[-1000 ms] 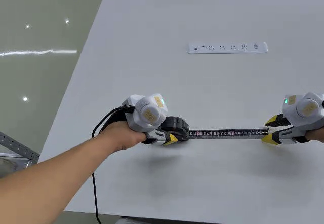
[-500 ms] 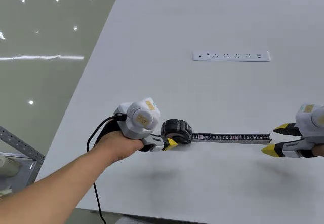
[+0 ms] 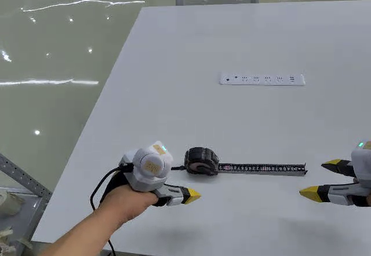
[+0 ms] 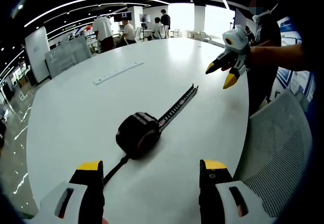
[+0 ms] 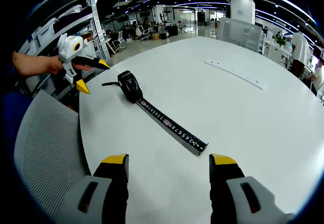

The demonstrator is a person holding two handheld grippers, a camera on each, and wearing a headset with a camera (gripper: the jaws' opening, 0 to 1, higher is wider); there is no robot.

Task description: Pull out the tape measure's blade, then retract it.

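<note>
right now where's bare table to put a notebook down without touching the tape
Widest free patch: the table between the power strip and the blade. Also free beyond the strip, and along the near edge, this side of the blade. Crowded: the line from the left gripper past the tape measure case to the right gripper.

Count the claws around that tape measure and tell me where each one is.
2. The left claw is open beside the tape measure case, on the person's side. The right claw is open just past the free end of the blade. Neither touches the tape.
</note>
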